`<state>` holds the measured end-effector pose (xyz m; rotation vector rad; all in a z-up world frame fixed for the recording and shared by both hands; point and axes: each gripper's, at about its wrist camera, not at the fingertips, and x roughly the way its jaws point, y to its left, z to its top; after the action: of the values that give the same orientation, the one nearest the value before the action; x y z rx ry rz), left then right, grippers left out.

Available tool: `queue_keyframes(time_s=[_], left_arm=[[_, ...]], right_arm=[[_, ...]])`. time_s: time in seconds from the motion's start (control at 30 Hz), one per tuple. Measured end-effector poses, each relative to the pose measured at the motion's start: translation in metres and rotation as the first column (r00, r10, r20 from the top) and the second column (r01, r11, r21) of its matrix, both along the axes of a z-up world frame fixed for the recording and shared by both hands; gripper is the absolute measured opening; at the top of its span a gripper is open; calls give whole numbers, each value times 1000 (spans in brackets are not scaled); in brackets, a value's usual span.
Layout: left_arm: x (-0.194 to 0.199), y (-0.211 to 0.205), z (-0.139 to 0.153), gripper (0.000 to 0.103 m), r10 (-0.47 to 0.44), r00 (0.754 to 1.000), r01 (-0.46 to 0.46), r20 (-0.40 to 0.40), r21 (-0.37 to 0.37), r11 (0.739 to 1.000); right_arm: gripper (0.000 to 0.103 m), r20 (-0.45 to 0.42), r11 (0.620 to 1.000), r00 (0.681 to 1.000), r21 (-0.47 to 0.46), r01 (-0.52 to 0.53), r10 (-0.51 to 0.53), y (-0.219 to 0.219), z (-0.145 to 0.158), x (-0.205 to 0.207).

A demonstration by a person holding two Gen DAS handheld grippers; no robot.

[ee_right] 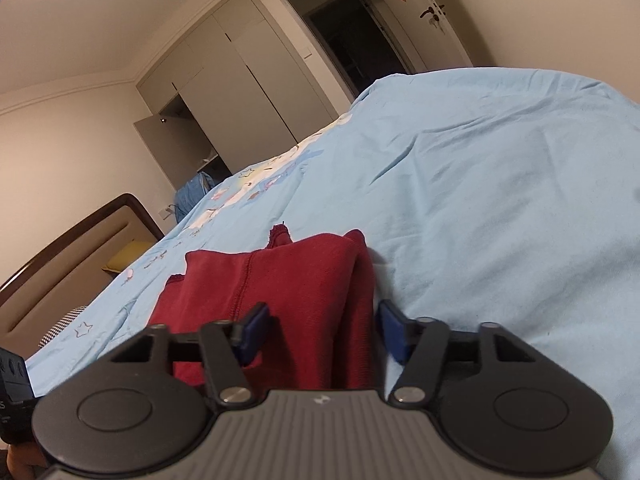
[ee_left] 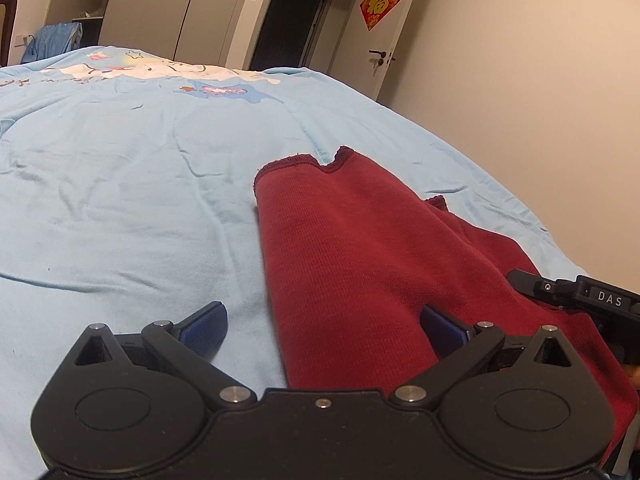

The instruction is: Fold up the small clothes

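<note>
A dark red knitted garment (ee_left: pixel 360 248) lies folded lengthwise on the light blue bed sheet (ee_left: pixel 120 200). My left gripper (ee_left: pixel 324 330) is open wide just above the garment's near left edge; its right pad (ee_left: pixel 444 330) rests over the cloth and its left pad (ee_left: pixel 204 326) over bare sheet. In the right wrist view, the garment (ee_right: pixel 288 280) has its thick right fold between the pads of my right gripper (ee_right: pixel 325 332). The jaws stand about half apart, the right pad (ee_right: pixel 394 332) just beside the cloth edge, with no pinch visible. The right gripper's body (ee_left: pixel 580 296) shows at the garment's right side.
The sheet (ee_right: pixel 480 200) spreads wide with a cartoon print (ee_left: pixel 160 68) at the far end. A wooden headboard (ee_right: pixel 72 260) and yellow pillow (ee_right: pixel 128 260) lie on the left in the right wrist view. Wardrobe (ee_right: pixel 240 80), dark doorway (ee_left: pixel 288 20) and a door stand beyond the bed.
</note>
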<state>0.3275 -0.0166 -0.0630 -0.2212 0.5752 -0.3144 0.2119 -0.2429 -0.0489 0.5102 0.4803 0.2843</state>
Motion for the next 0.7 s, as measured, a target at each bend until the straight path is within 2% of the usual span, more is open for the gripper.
queue_keyframes(time_s=[0.1,0.3,0.43,0.57,0.7], left_arm=[[-1,0,-1,102,-3,1000,3,3,-5,1000],[-1,0,0,103,-3,1000,3,0,-5,1000],[4,2,12,102,-18,997,17,-70,-10,1000],[6,19,21,102,-32,990,18,-135,-98,995],[8,44,21,102,-1,983,-39,-182,-216,976]], right_arm=[[46,5,1000,1000,-12,-14,14,3,0,0],[42,5,1000,1000,-26,-3,3,7,-1,0],[41,3,1000,1000,-30,-1,1,6,-3,-1],[41,-1,1000,1000,-24,1,-1,7,-4,0],[41,-4,1000,1000,-19,1,-2,8,-5,0]])
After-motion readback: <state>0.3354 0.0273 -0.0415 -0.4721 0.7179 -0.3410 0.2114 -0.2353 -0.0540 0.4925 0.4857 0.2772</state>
